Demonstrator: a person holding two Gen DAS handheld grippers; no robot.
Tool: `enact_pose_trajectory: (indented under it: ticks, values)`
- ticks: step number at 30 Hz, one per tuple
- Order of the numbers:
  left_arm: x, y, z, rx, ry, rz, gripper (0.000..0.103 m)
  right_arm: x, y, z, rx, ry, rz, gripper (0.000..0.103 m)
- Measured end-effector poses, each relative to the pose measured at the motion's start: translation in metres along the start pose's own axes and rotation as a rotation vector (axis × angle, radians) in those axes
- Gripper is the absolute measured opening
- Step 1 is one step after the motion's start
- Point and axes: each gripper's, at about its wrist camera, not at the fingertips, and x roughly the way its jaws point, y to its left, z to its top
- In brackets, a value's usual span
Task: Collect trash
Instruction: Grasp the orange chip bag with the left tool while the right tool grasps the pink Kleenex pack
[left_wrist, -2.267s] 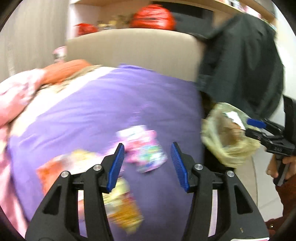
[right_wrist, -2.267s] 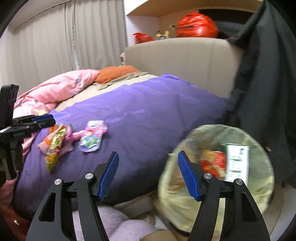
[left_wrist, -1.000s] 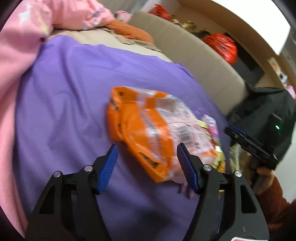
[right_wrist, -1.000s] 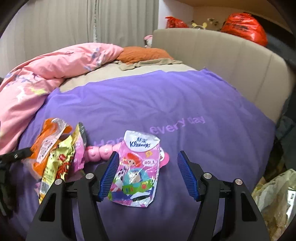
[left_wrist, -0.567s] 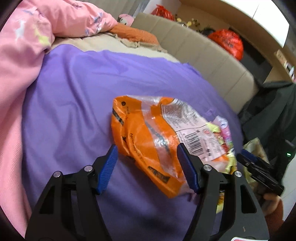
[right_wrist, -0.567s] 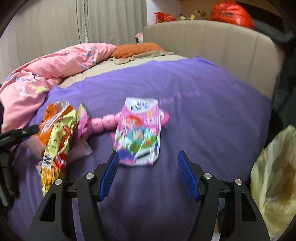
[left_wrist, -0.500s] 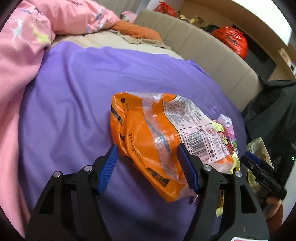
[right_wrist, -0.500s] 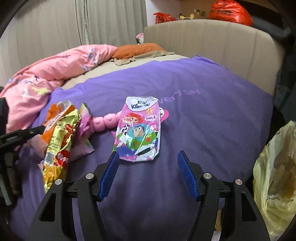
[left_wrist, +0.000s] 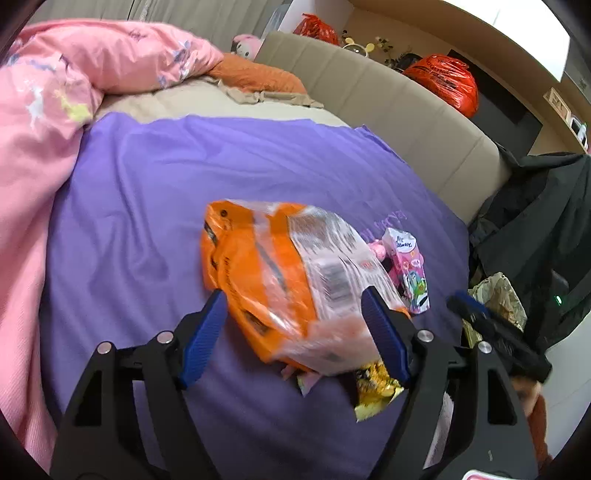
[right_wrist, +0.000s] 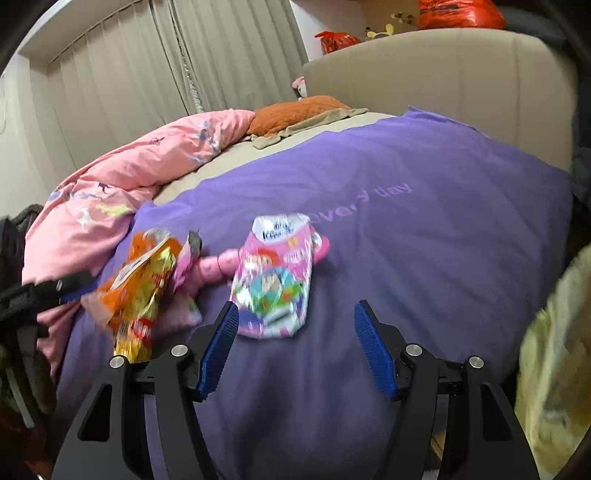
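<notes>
purple cover (right_wrist: 424, 258) wide, bare toward headboard (right_wrist: 443, 74). left gripper (left_wrist: 295, 339) jaws opening, orange bag (left_wrist: 266, 280) between pads, unpressed. right gripper (right_wrist: 295, 347) released, tissue pack (right_wrist: 275, 280) just ahead.

Left hand-held gripper (left_wrist: 295, 336) (jaws opening)

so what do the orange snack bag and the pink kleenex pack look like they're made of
Orange snack bag: thin plastic film, glossy, with a clear crinkled panel that shows glare and creases. Pink Kleenex pack: soft printed plastic wrap, probably with tissues inside; it looks slightly shiny and lies flat, though motion blur leaves the finish uncertain.
</notes>
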Motion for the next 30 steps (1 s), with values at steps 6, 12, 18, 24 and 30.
enact_pose_trajectory:
  ticks: [6, 12, 18, 24, 30]
  values:
    - [0.026, 0.03, -0.003, -0.113, 0.053, -0.018, 0.071, 0.055, 0.002, 0.01, 0.023, 0.116, 0.056, 0.026]
    - [0.022, 0.054, -0.001, -0.189, 0.043, -0.036, 0.071, 0.032, 0.017, -0.007, 0.018, 0.074, 0.038, 0.007]
    - [0.034, 0.05, -0.004, -0.217, 0.11, -0.034, 0.045, -0.006, 0.012, -0.018, 0.054, -0.001, 0.036, 0.006]
    - [0.018, 0.037, 0.0, -0.197, 0.076, -0.068, 0.007, -0.025, 0.016, -0.022, 0.038, -0.037, 0.03, 0.006]
    - [-0.028, 0.003, 0.025, -0.082, -0.062, -0.032, 0.005, -0.059, 0.017, -0.014, 0.029, -0.116, 0.02, 0.006]
